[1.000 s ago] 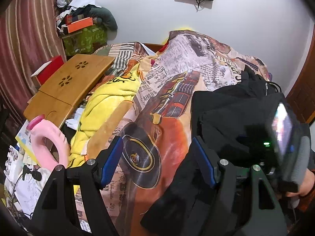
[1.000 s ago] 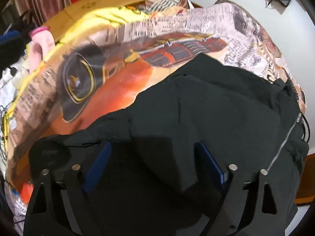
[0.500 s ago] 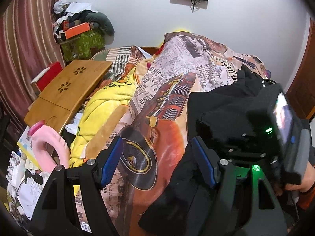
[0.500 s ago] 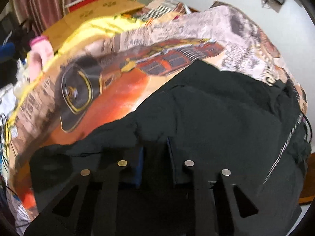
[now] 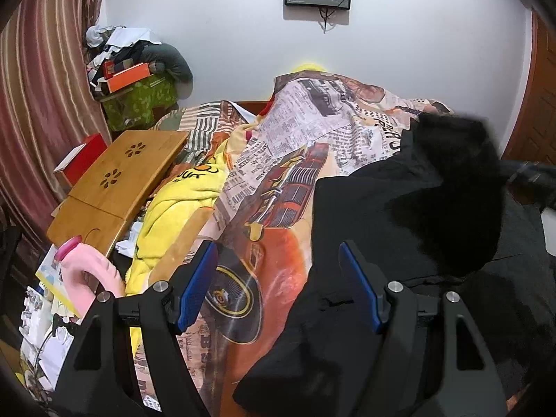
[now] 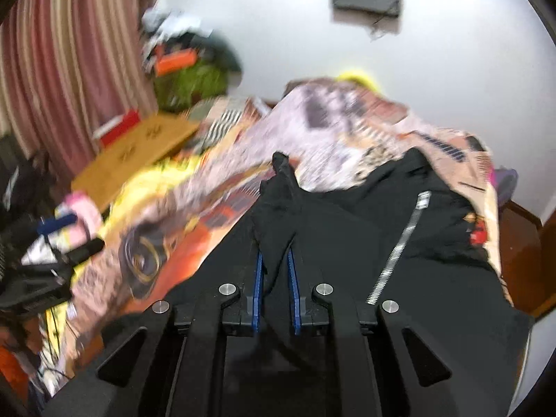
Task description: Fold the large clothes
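Jacket (image 6: 347,243): black, spread on the bed's (image 5: 278,208) right side, zipper (image 6: 399,243) exposed.
Right claw (image 6: 276,271): jaws just closing, now pinching a jacket fold.
Left claw (image 5: 278,278): open, empty, at the jacket's left edge.
Advice: lift slowly, keep the pinch firm, let the left claw anchor the edge.

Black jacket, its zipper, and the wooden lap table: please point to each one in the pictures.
black jacket (image 6: 347,243), right wrist view, flat body panel.
zipper (image 6: 399,243), right wrist view, middle of silver teeth.
wooden lap table (image 5: 118,180), left wrist view, top board.
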Action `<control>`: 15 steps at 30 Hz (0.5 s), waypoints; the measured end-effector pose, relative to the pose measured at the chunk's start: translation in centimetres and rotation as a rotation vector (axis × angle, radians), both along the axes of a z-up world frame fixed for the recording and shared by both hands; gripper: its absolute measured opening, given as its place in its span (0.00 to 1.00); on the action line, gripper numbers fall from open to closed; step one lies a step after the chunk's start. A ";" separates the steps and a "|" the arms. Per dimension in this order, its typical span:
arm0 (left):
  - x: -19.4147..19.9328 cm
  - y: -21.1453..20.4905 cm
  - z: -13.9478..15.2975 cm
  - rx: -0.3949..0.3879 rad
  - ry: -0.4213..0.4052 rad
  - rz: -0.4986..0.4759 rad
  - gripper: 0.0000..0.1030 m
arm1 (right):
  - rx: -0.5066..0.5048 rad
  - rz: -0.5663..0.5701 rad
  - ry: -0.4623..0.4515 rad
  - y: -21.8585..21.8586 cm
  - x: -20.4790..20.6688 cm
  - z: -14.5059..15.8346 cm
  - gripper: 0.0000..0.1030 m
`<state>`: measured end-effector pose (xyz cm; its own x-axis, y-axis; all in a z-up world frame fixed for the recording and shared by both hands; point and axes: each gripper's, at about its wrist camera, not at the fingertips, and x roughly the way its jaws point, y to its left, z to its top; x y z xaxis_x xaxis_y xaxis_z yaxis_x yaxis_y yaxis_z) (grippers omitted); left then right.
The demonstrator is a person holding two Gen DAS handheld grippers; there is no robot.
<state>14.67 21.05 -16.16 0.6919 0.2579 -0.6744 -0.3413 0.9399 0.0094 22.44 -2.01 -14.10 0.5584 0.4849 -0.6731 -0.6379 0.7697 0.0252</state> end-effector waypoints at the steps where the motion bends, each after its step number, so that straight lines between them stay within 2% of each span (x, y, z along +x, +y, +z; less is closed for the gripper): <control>1: 0.2 -0.2 0.0 -0.005 0.001 -0.002 0.69 | 0.021 -0.026 -0.019 -1.2 0.1 0.8 0.11; 4: 0.6 -0.8 0.0 -0.014 0.005 -0.007 0.69 | 0.065 -0.093 -0.053 -4.2 0.3 2.3 0.10; 8: 1.2 -1.8 -0.2 -0.011 0.018 -0.023 0.69 | 0.108 -0.174 -0.045 -7.8 0.8 2.5 0.09; 15: 2.6 -4.1 -1.0 -0.006 0.047 -0.065 0.69 | 0.120 -0.291 0.080 -13.0 1.1 -1.3 0.09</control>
